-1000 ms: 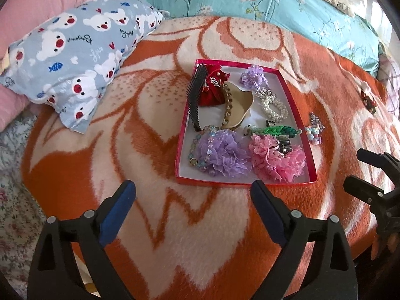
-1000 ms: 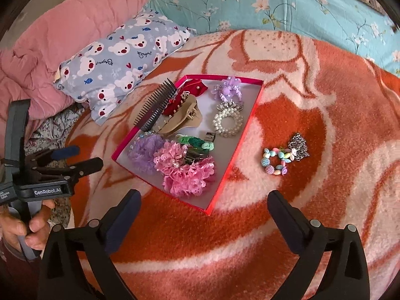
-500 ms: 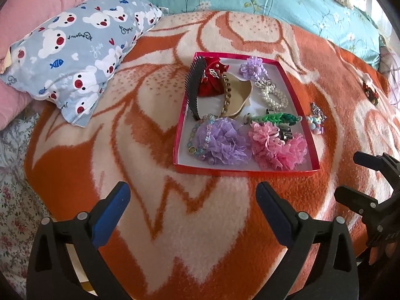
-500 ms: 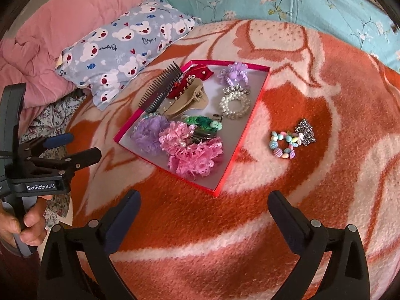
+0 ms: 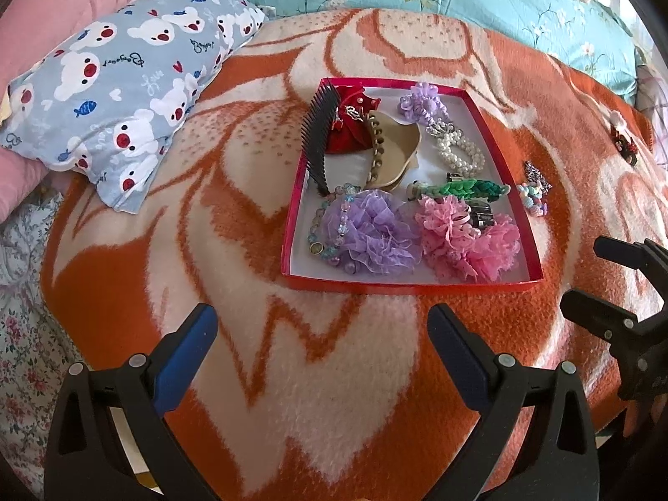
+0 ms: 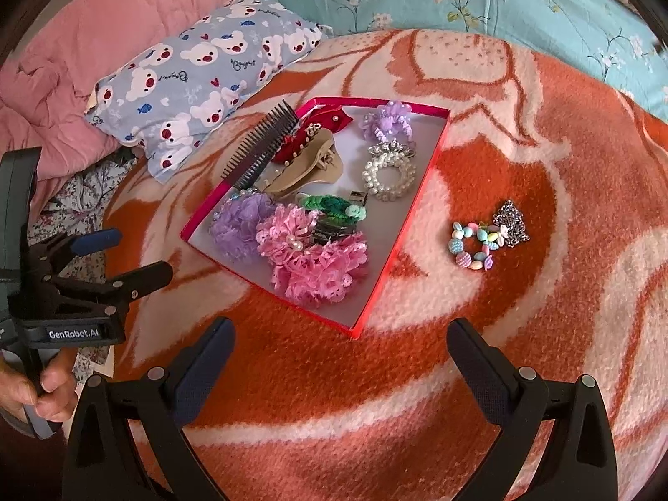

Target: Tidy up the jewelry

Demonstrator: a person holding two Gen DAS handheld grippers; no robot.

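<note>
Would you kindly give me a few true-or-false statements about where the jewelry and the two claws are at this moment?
1. The pastel bead bracelet lies inside the red tray. False: it lies on the orange blanket, outside the tray.
2. The silver chain lies beside that bracelet. True.
3. The right claw grips the pink flower scrunchie. False: it is open and empty.
4. The left claw is open, holding nothing. True.
5. The black comb leans over the tray's edge. True.
</note>
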